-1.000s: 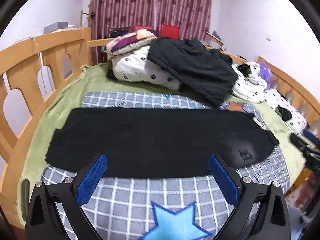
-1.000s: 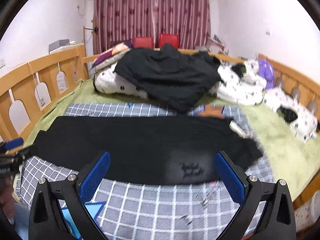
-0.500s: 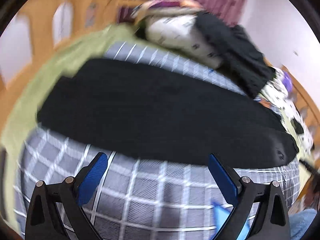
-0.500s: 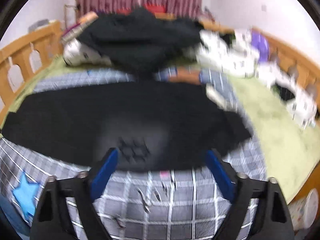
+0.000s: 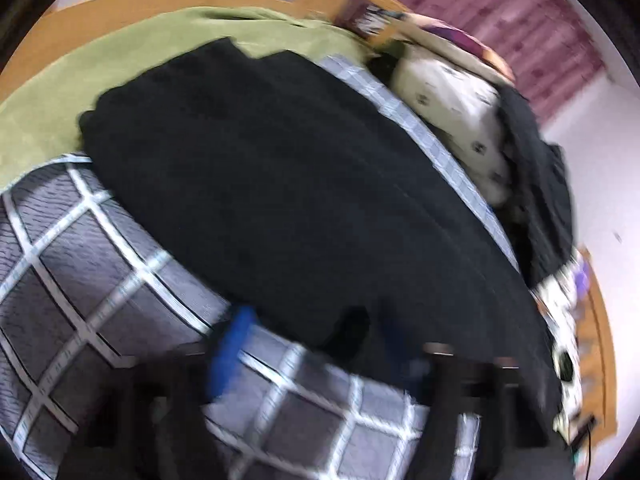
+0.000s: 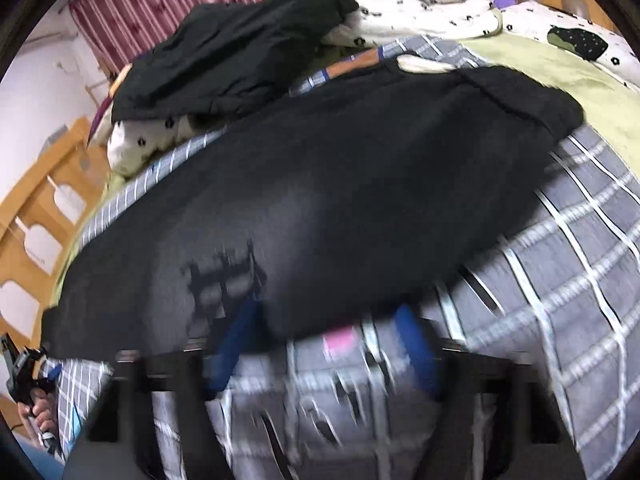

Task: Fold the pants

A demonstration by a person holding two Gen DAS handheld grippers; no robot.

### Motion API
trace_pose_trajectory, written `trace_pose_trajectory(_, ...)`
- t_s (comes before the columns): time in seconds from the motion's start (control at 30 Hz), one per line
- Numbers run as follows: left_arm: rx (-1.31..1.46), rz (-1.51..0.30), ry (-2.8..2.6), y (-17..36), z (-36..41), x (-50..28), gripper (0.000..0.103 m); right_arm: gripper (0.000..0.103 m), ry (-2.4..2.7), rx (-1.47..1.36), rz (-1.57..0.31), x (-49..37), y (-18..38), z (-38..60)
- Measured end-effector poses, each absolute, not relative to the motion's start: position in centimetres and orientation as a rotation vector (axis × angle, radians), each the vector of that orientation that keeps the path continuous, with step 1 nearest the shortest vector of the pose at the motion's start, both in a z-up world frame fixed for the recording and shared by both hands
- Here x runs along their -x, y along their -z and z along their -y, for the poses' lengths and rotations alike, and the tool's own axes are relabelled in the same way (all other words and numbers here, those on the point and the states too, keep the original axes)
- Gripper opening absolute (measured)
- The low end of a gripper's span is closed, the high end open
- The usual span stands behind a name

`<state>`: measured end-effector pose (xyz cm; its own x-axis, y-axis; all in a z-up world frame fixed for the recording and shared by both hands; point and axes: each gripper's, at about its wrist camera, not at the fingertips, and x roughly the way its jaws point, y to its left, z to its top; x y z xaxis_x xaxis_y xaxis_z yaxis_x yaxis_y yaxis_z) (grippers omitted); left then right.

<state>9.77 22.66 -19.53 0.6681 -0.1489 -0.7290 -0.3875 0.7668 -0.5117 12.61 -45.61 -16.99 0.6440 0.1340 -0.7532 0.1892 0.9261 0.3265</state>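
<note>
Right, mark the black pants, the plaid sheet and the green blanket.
Pants (image 5: 280, 184): left wrist view, middle of the cloth.
Sheet (image 5: 80, 264): left wrist view, bare patch near the edge.
Blanket (image 6: 560, 68): right wrist view, bare stretch beyond the pants.

Even, soft indoor light; both fisheye views are motion-blurred, worst along the bottom, with dark curved corners.

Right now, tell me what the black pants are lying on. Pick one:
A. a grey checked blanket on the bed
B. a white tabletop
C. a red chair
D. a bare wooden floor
A: the black pants lie spread flat across the grey checked blanket, whose white grid lines show along the near edge of the pants in both wrist views, with the green bedspread beyond.
</note>
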Motion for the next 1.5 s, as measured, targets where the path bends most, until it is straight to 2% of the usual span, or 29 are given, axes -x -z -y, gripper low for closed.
trace_pose_trajectory(0.03,0.707,-0.857,-0.171,19.5,-22.9,-9.9,0.020,0.022,0.043,-0.392,-0.874,-13.1,16.7,45.3)
trace_pose_trajectory(0.07,0.703,-0.861,-0.173,19.2,-23.1,-10.0,0.011,0.020,0.047,-0.381,-0.852,-13.3,16.0,45.2)
trace_pose_trajectory(0.27,0.624,-0.741,-0.101,13.7,-23.6,-11.3,0.009,0.015,-0.037,-0.290,-0.697,-14.8,9.5,43.7)
trace_pose_trajectory(0.47,0.470,-0.630,-0.138,9.3,-22.5,-17.9,0.009,0.015,-0.058,-0.262,-0.649,-21.3,5.9,43.8)
trace_pose_trajectory(0.7,0.320,-0.603,-0.190,9.5,-20.2,-27.4,0.009,0.015,-0.036,-0.260,-0.683,-30.9,7.9,45.2)
trace_pose_trajectory(0.77,0.273,-0.614,-0.217,10.4,-19.5,-30.0,0.009,0.018,-0.024,-0.240,-0.708,-33.3,9.3,44.9)
trace_pose_trajectory(0.83,0.249,-0.637,-0.234,11.5,-19.1,-31.6,0.009,0.026,-0.020,-0.229,-0.708,-34.8,10.1,44.5)
trace_pose_trajectory(0.87,0.234,-0.649,-0.251,12.0,-18.9,-32.2,0.012,0.027,-0.022,-0.233,-0.697,-35.3,10.2,44.3)
trace_pose_trajectory(0.93,0.208,-0.656,-0.275,12.4,-18.7,-32.4,0.012,0.042,-0.035,-0.254,-0.682,-35.5,10.1,44.1)
trace_pose_trajectory(0.97,0.199,-0.658,-0.282,12.4,-18.5,-32.3,0.017,0.043,-0.041,-0.251,-0.676,-35.3,9.9,43.8)
trace_pose_trajectory(1.0,0.195,-0.664,-0.287,12.3,-18.4,-32.1,0.028,0.043,-0.044,-0.236,-0.682,-35.1,9.9,43.3)
trace_pose_trajectory(1.03,0.192,-0.672,-0.289,12.0,-18.3,-31.7,0.058,0.043,-0.051,-0.209,-0.696,-34.6,9.8,42.8)
trace_pose_trajectory(1.07,0.196,-0.657,-0.291,11.6,-18.2,-30.9,0.078,0.043,-0.055,-0.187,-0.706,-34.2,9.7,42.4)
trace_pose_trajectory(1.17,0.181,-0.604,-0.280,10.1,-18.2,-27.4,0.077,0.047,-0.045,-0.146,-0.723,-30.7,9.7,42.1)
trace_pose_trajectory(1.23,0.189,-0.631,-0.264,9.8,-18.4,-25.3,0.077,0.060,-0.019,-0.140,-0.763,-27.6,10.2,42.6)
trace_pose_trajectory(1.37,0.300,-0.750,-0.153,11.4,-19.2,-19.3,0.077,0.061,0.002,-0.159,-0.821,-21.2,11.7,44.2)
trace_pose_trajectory(1.5,0.470,-0.856,-0.047,15.6,-20.2,-13.0,0.077,0.064,0.030,-0.256,-0.881,-15.5,14.0,46.5)
